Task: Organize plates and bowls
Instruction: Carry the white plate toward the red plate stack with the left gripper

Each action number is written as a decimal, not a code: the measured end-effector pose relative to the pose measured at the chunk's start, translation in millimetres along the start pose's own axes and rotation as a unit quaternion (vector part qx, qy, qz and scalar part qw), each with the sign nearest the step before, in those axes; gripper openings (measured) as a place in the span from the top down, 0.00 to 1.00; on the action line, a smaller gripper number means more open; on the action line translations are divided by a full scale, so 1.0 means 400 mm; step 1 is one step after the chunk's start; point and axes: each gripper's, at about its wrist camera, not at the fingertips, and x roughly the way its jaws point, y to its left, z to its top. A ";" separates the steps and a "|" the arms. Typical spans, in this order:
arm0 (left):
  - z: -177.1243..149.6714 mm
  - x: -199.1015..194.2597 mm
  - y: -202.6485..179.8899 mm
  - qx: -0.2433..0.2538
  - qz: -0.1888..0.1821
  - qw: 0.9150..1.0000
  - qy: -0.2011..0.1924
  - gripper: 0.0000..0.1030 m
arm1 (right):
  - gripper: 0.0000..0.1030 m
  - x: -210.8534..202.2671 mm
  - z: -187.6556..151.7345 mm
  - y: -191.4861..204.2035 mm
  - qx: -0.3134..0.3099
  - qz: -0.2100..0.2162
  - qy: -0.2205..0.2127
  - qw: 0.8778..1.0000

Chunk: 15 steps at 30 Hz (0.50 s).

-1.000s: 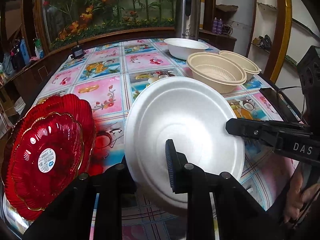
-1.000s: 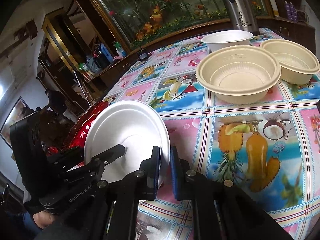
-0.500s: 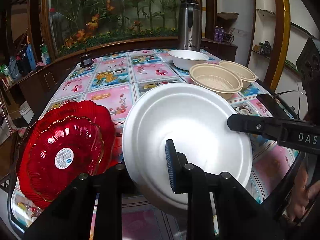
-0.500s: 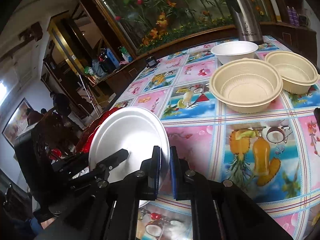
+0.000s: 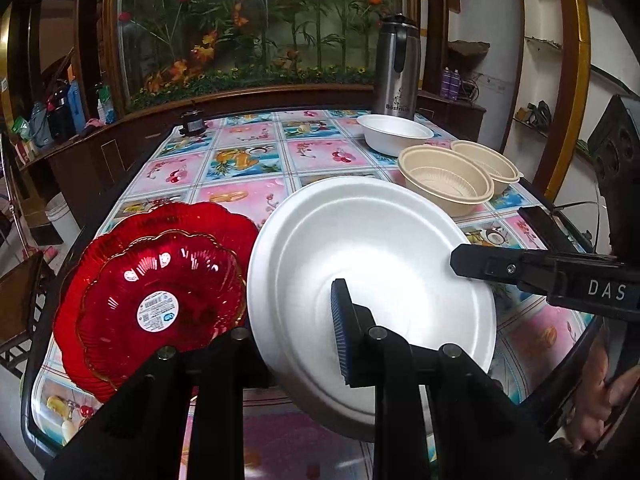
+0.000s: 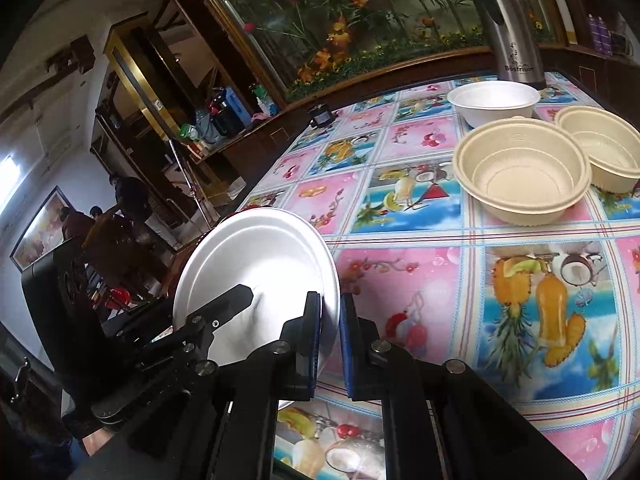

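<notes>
Both grippers, left gripper [image 5: 304, 332] and right gripper [image 6: 330, 340], pinching white plate [image 5: 360, 264] rim (tilted); raise evenly, clear red plates [image 5: 160, 280].

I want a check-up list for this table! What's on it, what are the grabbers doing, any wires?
Surface: table under a fruit-print cloth.
Job's things: white plate held tilted above the table; red plates stacked; two beige bowls, one white bowl.
Clutter: steel flask, small dark gadget.
Grippers: left gripper and right gripper both clamp the white plate's rim.
Cables: thin wire at the table's right edge.
Surroundings: flower display, shelves, people in the background.
</notes>
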 end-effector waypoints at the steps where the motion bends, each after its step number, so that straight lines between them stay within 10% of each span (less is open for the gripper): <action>1: 0.001 0.000 0.007 -0.001 0.002 1.000 -0.001 0.80 | 0.91 0.005 0.005 0.004 0.001 0.003 0.002 1.000; 15: 0.018 -0.037 0.141 -0.052 0.041 0.998 -0.021 0.80 | 0.91 0.102 0.066 0.112 -0.015 0.038 0.032 0.999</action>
